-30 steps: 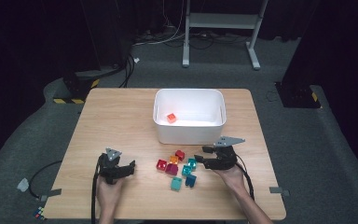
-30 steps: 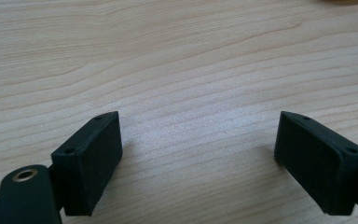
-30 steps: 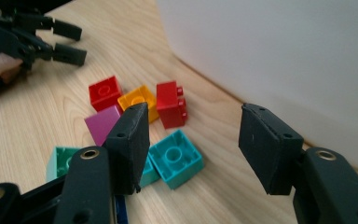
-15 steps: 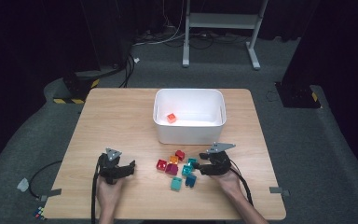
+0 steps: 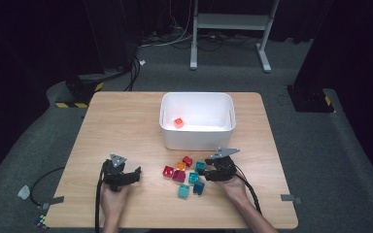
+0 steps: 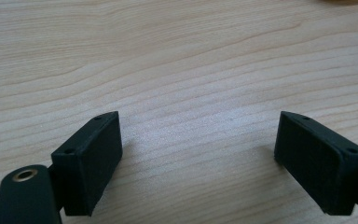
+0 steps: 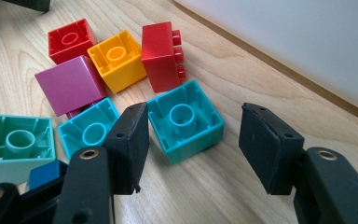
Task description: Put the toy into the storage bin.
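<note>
Right tongs (image 7: 193, 149): parted, straddling teal block (image 7: 185, 120), pads not touching. Left tongs (image 6: 198, 158): wide, empty, over bare tabletop (image 6: 177, 60).

Bin (image 5: 197, 138) behind bricks (image 5: 184, 174); one brick (image 5: 178, 123) in bin; L of R hand-held gripper (image 5: 205, 173).

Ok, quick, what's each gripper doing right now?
Left gripper: open, nothing between its jaws, over bare table.
Right gripper: open, jaws either side of a teal block, not gripping.
</note>
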`<state>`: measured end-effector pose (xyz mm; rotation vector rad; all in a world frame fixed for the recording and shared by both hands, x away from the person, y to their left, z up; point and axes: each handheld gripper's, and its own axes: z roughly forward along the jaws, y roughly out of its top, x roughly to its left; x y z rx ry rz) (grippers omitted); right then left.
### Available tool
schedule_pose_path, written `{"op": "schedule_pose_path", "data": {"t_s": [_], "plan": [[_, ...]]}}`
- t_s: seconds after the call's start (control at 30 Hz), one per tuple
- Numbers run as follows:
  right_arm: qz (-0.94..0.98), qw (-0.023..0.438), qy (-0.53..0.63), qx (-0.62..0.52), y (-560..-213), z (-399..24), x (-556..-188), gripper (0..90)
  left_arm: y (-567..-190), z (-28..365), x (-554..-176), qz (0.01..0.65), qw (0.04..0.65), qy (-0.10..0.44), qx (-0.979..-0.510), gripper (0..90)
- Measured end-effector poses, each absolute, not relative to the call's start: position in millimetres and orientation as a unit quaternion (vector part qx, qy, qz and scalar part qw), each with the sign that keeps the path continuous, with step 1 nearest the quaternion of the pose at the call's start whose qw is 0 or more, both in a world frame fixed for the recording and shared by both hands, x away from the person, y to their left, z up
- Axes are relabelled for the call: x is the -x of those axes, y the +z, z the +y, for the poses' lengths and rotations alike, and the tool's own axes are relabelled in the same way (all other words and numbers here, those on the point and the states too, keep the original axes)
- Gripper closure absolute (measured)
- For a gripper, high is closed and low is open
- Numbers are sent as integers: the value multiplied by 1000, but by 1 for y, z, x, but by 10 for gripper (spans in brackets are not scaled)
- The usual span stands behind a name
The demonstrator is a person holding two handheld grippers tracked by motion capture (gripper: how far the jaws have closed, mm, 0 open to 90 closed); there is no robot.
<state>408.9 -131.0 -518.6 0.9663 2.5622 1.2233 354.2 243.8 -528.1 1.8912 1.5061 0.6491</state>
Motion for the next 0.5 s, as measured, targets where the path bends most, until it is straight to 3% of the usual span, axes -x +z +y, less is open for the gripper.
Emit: {"op": "schedule_pose_path", "data": {"t_s": [0.33,0.5], "plan": [[857,95,401,-310,-521,-124,-408,567,-528,244,-354,571,314,246,-717,151],[856,99,403,-310,-521,-124,-408,581,-528,244,-354,571,314,246,-717,151]]}}
